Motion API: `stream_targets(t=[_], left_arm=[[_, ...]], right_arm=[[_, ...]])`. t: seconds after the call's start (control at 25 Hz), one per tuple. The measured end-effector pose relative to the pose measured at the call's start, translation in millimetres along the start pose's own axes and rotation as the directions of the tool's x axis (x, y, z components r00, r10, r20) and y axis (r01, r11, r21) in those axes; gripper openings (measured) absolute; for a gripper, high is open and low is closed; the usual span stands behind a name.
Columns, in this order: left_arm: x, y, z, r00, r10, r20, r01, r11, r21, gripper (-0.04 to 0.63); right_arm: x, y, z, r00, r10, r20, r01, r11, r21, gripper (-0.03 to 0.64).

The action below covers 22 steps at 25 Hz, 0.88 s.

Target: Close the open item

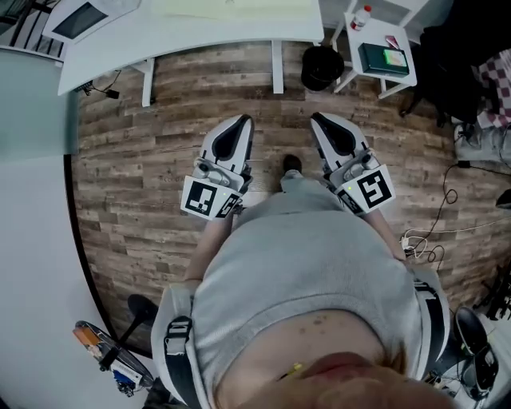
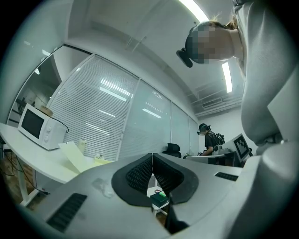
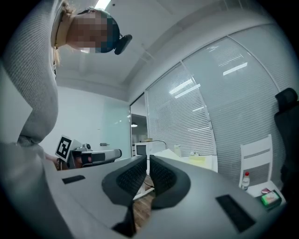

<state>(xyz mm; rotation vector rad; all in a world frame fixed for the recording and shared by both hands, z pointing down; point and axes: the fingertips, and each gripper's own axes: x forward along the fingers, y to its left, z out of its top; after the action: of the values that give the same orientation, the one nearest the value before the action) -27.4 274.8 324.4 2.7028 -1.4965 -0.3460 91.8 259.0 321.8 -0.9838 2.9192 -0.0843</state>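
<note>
Both tools held side by side in front of the person's body, over the wood floor [image 1: 144,176], pointing toward the white desk [image 1: 200,36]

- Left gripper [image 1: 243,121]: jaws together, pads meeting at the tips, nothing between them; its own view [image 2: 153,157] shows the same
- Right gripper [image 1: 317,118]: jaws together, only a thin slit between the pads, empty; same in its own view [image 3: 147,158]
- Microwave [image 1: 80,17] sits on the desk's left end, well apart from both tools. In the left gripper view [image 2: 39,127] its door looks flush with the front
- A pale yellow sheet [image 2: 74,158] stands tilted on the desk beside it
- Cannot tell which thing on the desk is open
- Black bin [image 1: 322,68] on the floor by the desk's right leg
- Small white side table [image 1: 403,76] right of the bin, carrying a green box [image 1: 383,57] and a bottle [image 1: 362,16]
</note>
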Motion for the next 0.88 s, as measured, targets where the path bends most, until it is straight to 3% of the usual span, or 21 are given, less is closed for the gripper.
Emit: stream_targets(t=[0.44, 0.88], left_arm=[[57, 31, -3, 0.999, 0.043, 0.008, -0.043, 0.999, 0.006, 0.011], [59, 56, 1, 0.999, 0.044, -0.006, -0.044, 0.999, -0.006, 0.011]], right_arm=[[41, -48, -2, 0.997, 0.074, -0.023, -0.074, 0.997, 0.019, 0.074], [62, -47, -1, 0.998, 0.053, -0.021, -0.052, 0.998, 0.037, 0.074]])
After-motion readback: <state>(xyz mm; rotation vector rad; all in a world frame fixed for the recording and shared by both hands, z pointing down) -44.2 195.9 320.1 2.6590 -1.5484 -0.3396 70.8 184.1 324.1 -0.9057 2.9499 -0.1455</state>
